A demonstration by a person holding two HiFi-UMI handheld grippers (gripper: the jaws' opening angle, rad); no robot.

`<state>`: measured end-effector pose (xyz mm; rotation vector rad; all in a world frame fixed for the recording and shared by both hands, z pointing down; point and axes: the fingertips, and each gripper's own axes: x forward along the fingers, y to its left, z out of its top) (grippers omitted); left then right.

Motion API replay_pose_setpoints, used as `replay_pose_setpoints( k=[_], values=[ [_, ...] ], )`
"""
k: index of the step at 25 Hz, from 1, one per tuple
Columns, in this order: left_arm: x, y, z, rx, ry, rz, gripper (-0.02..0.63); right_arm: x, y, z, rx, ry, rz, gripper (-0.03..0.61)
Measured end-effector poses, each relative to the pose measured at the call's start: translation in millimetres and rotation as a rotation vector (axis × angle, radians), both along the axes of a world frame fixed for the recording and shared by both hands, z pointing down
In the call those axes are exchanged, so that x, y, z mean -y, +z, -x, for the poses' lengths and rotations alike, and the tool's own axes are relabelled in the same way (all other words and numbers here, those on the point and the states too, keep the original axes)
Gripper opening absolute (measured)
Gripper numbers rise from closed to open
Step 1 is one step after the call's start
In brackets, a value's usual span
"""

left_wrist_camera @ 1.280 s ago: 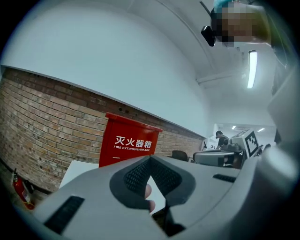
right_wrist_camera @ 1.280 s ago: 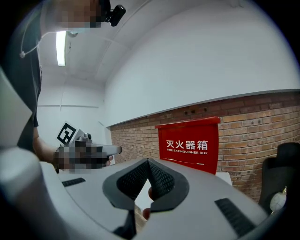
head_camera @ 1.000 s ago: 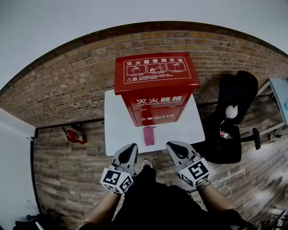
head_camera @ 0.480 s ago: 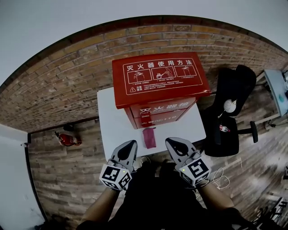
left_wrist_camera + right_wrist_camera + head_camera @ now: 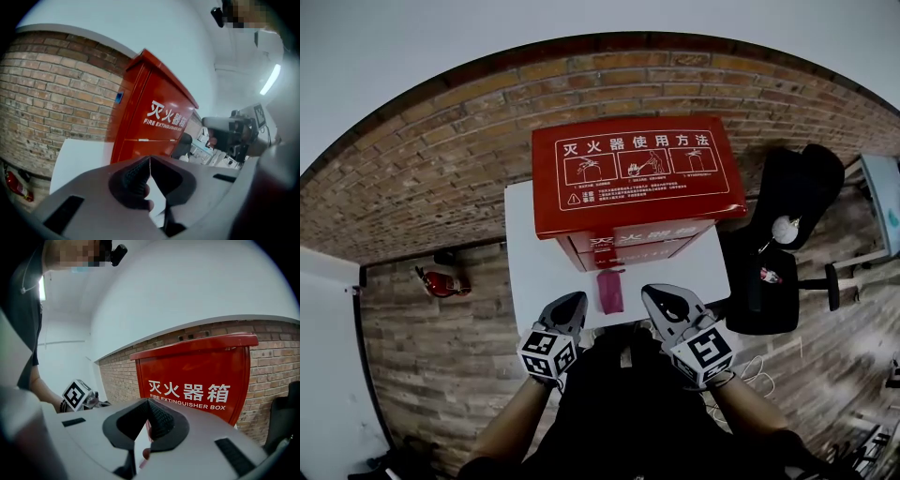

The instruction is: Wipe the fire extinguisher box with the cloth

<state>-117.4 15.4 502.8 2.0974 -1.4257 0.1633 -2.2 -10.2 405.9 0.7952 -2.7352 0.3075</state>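
Observation:
A red fire extinguisher box with white lettering stands upright on a small white table against a brick wall. A dark pink cloth lies on the table just in front of the box. Both grippers hover at the table's near edge with the cloth between them. My left gripper is left of the cloth, my right gripper right of it. Neither touches the cloth or holds anything. In the left gripper view the shut left gripper faces the box. In the right gripper view the right gripper is also shut, the box behind.
A small red fire extinguisher lies on the brick floor to the left. A black chair with small items stands right of the table. Another table's corner shows at far right. The person's dark clothing fills the bottom.
The view has come closer over the table, so the box top looks larger. Both grippers have advanced to the table's near edge, and the left one has sunk.

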Motion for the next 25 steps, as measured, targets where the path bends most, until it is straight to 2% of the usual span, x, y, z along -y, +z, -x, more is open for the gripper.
replay_pose_setpoints(
  k=[4, 9, 15, 22, 25],
  values=[
    [6.2, 57.0, -2.5, -0.008, 0.018, 0.139, 0.053, 6.9, 12.1, -7.9, -0.014, -0.005, 0.023, 0.017],
    [14.6, 115.8, -8.6, -0.027, 0.043, 0.272, 0.103, 11.5, 39.9, -18.5, -0.044, 0.003, 0.078, 0.017],
    [20.7, 194.5, -23.3, -0.113, 0.079, 0.478, 0.16, 10.6, 83.5, -27.5, -0.123, 0.009, 0.12, 0.017],
    [22.0, 268.3, -36.0, -0.088, 0.105, 0.648, 0.17, 9.0, 109.8, -43.1, -0.162, 0.024, 0.17, 0.017],
    [22.0, 288.7, -39.0, -0.082, 0.096, 0.689, 0.174, 11.6, 113.6, -51.9, -0.168, 0.041, 0.18, 0.017]
  ],
)
